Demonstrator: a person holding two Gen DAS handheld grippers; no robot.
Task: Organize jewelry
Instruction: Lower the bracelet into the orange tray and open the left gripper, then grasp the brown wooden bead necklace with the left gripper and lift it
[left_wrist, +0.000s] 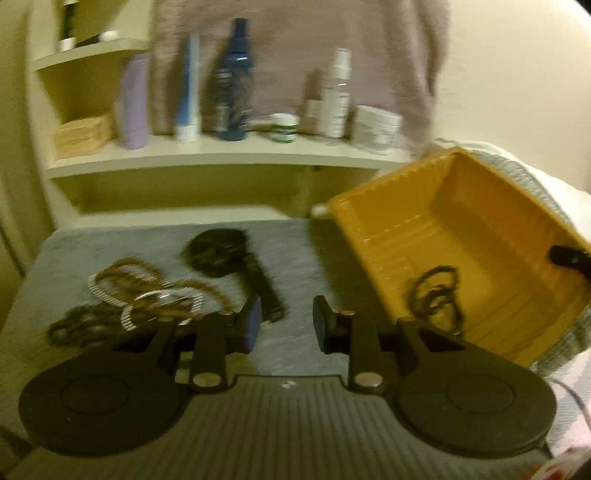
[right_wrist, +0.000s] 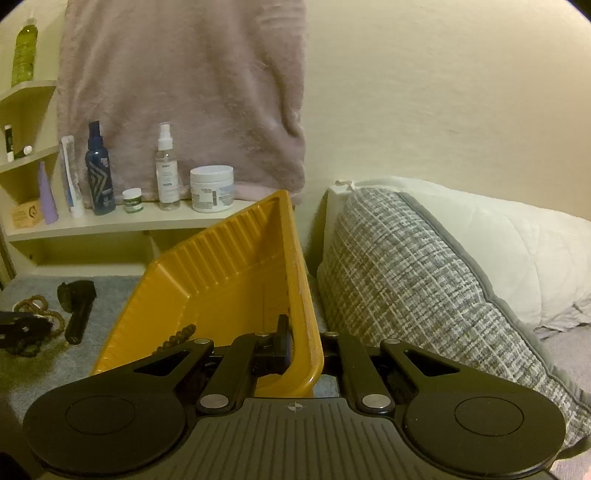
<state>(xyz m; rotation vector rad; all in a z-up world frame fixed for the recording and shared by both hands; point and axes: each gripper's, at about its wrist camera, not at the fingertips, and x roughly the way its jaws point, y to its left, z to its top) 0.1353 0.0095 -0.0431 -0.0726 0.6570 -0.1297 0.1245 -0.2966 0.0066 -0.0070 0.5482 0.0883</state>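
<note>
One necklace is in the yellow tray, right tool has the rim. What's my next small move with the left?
Probably ease the left tool, open and empty, down-left onto the tangle of bracelets on the grey mat. The right tool holds the tray tilted, ready.

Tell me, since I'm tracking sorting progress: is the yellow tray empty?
Not empty. One dark beaded piece lies inside the yellow tray; the other jewelry remains outside on the grey mat.
</note>
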